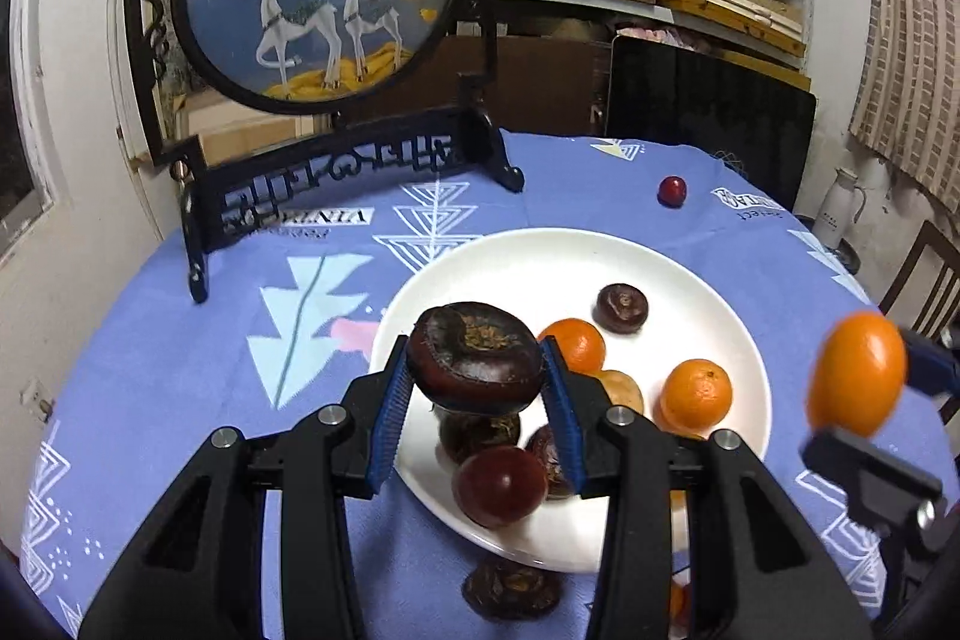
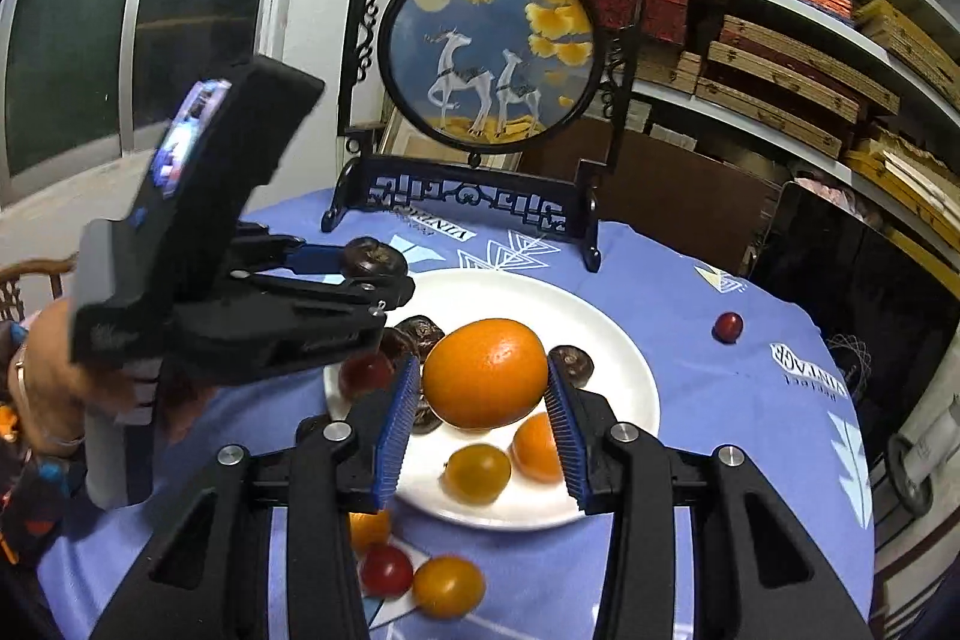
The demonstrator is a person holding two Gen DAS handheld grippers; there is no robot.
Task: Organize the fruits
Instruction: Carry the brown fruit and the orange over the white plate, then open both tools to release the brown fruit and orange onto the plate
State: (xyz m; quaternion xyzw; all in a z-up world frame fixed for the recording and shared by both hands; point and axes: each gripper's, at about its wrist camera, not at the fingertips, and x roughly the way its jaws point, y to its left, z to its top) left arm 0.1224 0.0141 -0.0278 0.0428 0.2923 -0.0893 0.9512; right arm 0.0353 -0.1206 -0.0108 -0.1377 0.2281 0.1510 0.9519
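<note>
Plate (image 2: pixel 624 340) far half seemingly unobstructed

both wrist views look down close over the shared white plate (image 1: pixel 708 280) (image 2: pixel 606 340).

1. The left gripper (image 1: pixel 477 400) has matte black linkage arms with silver round screw heads.
2. Its fingers (image 1: pixel 390 418) carry blue ribbed pads.
3. The right gripper (image 2: pixel 485 421) looks identical.
4. Bare skin and a thin bracelet show at the person's left hand (image 2: pixel 45 388).
</note>
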